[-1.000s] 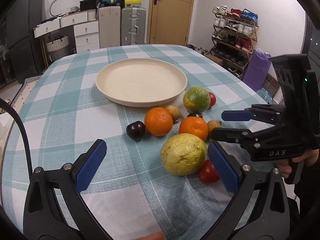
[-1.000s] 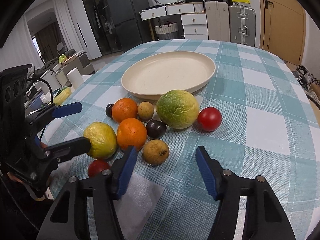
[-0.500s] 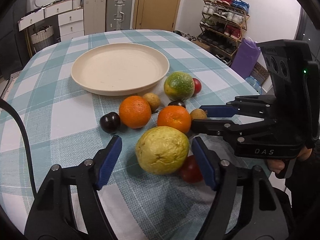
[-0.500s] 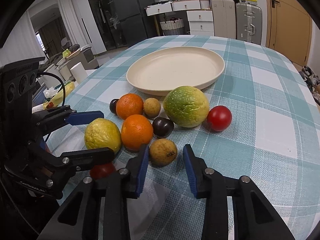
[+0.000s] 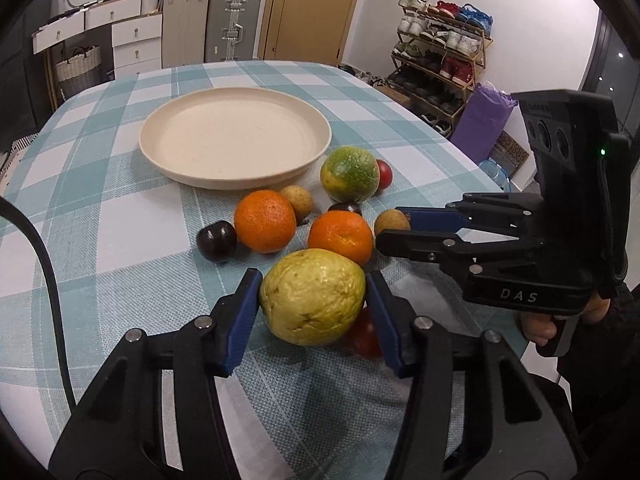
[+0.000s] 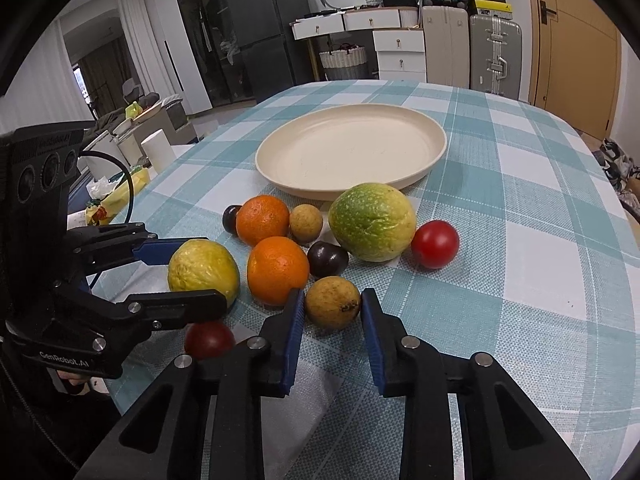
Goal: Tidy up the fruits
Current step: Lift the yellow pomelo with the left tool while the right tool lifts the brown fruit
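My left gripper (image 5: 312, 294) is shut on a big yellow fruit (image 5: 314, 296), which also shows in the right wrist view (image 6: 202, 272). My right gripper (image 6: 332, 310) is shut on a small brown fruit (image 6: 333, 302), seen in the left wrist view (image 5: 391, 222). Both fruits rest on the checked tablecloth. Beside them lie two oranges (image 6: 262, 220) (image 6: 277, 270), a green-yellow fruit (image 6: 372, 222), two dark plums (image 6: 328, 258) (image 5: 216, 240), another small brown fruit (image 6: 306, 223) and two red tomatoes (image 6: 435, 244) (image 6: 208, 338). An empty cream plate (image 6: 424, 160) stands behind them.
The round table has a teal checked cloth (image 6: 540, 240). A white roll (image 6: 158, 150) and clutter stand off the table's left side. Drawers, suitcases and a shoe rack (image 5: 440, 64) line the room behind.
Both grippers moved forward and closed: the left one onto the big yellow fruit, the right one onto the small brown fruit.
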`<state>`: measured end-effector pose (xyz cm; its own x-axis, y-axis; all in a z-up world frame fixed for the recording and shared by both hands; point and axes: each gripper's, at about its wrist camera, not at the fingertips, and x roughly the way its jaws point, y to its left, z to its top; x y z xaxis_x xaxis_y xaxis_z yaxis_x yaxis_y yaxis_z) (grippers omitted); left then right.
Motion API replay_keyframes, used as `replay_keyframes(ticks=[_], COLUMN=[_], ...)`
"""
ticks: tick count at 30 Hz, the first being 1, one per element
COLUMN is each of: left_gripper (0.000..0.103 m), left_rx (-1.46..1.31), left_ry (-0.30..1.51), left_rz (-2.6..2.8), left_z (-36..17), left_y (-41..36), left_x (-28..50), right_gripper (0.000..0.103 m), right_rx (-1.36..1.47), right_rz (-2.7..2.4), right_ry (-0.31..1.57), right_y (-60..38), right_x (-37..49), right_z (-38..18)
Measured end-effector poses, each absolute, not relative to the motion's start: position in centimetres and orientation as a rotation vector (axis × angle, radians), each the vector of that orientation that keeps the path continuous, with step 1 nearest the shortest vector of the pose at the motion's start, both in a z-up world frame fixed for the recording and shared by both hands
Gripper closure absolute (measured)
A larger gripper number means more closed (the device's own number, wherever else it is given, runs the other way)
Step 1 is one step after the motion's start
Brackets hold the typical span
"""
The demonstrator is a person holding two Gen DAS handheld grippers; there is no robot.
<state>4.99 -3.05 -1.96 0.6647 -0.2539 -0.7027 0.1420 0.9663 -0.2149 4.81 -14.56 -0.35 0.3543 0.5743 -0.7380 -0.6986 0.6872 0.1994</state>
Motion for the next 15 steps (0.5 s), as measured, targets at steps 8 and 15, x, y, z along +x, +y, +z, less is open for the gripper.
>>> replay_keyframes(ticks=[8,15], left_gripper=[0.053,0.053], left_rx=[-0.157,-0.156], left_ry=[0.729,0.639], left_rz=[-0.176,-0.102], left_z=[0.1,2.2], left_y=[-1.5,0.5], left_x=[4.3,4.3], right_gripper=[0.074,0.074], right_rx=[-0.124,-0.09], right_rz=[0.818,0.799], right_ry=[0.824,0.759], right_y=[-15.1,-15.4], right_x=[4.9,5.3], right_z=[1.0,2.4])
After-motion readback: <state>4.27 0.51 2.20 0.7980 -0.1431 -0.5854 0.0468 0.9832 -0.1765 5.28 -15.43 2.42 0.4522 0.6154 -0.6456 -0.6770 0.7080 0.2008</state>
